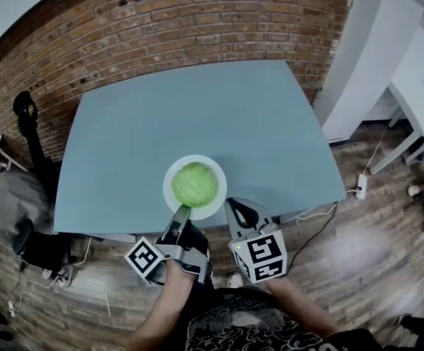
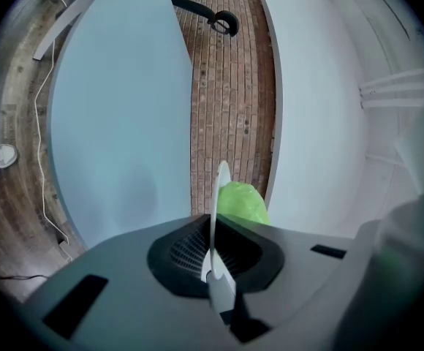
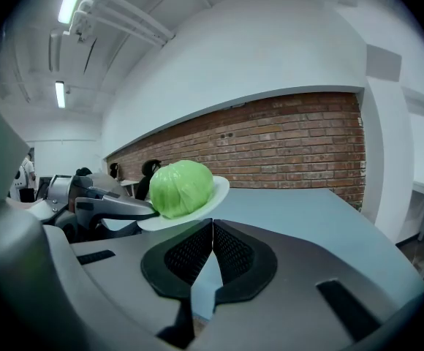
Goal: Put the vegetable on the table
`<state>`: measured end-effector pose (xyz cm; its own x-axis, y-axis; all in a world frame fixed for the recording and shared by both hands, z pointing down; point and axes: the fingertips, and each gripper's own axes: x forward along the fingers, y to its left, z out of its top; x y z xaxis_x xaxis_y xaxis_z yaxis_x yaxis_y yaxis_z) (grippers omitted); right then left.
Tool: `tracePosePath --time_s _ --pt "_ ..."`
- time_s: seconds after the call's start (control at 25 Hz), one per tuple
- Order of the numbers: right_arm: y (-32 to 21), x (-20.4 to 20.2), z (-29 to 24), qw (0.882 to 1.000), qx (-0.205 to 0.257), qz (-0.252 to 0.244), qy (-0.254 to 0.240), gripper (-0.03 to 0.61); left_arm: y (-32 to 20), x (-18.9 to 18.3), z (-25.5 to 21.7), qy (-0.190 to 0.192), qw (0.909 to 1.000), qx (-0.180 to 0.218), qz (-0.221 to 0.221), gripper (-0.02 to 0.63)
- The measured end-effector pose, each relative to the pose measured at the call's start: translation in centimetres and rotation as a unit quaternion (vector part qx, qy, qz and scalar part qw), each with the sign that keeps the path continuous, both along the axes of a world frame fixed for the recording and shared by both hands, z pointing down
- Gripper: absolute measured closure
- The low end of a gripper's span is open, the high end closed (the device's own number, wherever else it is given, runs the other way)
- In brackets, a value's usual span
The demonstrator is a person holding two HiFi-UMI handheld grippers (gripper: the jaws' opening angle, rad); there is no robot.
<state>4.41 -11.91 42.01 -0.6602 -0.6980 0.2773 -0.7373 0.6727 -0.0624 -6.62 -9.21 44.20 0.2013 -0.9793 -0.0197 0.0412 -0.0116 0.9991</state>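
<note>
Left gripper [image 1: 181, 212] is pinching plate [image 1: 168, 192] rim, jaws nearly closed. Cabbage [image 1: 194, 184] is sitting on plate, apparently hovering over table [image 1: 197, 108] near edge. Right gripper [image 1: 234, 206] is idling closed, empty. Set-down not yet done.

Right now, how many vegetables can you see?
1: a cabbage sits on the plate, which the left claw grips by its rim near the table's front edge. None seems hidden.
</note>
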Motion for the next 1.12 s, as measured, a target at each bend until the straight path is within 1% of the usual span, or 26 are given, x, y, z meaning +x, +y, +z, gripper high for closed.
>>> tracePosePath --time_s 0.32,0.68,1.12 --pt "-3.9 -2.7 0.2 1.0 -0.001 0.02 0.006 0.569 -4.2 -2.8 1.1 -0.001 0.9997 -0.009 0.022 0.603" --pt "-7.2 -4.9 2.1 0.999 -0.015 0.034 0.025 0.569 -8.0 -4.6 3.7 -0.002 0.9986 -0.02 0.048 0.603" --pt "-9.9 -7.9 4.2 0.998 -0.038 0.037 0.039 0.569 -11.1 -6.8 7.2 -0.042 0.9943 -0.046 0.086 0.603"
